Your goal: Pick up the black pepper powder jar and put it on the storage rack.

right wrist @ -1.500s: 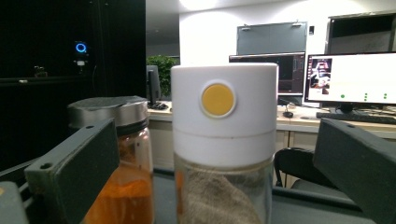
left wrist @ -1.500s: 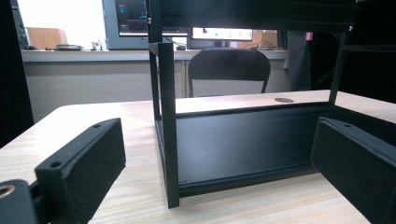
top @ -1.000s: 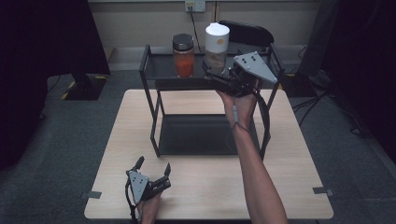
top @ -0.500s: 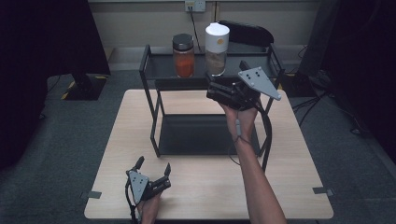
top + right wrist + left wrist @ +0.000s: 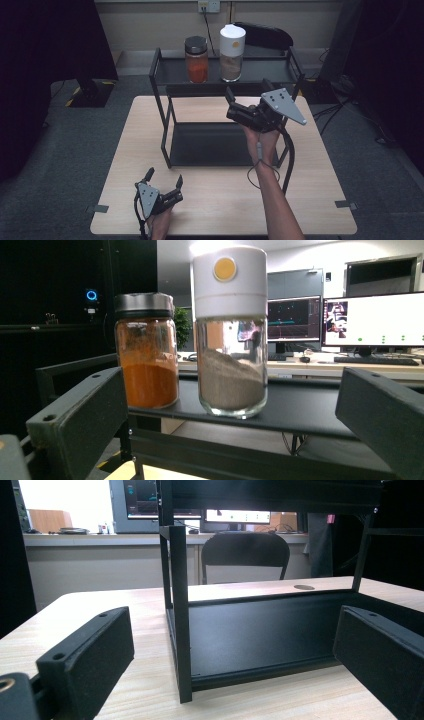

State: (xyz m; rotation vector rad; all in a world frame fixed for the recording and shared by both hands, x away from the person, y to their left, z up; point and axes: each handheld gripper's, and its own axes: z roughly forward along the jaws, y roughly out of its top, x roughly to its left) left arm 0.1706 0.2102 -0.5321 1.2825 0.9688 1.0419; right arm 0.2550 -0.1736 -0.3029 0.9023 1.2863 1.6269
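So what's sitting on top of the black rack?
The rack's top shelf holds two jars side by side: one with orange powder and a dark lid, one with pale powder and a white cap. The right gripper covers part of the shelf's front rail.

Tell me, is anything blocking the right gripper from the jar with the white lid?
Nothing visible does. The right gripper is open and aimed at the white-lidded jar on the rack's top shelf, open air between. The orange jar stands beside it.
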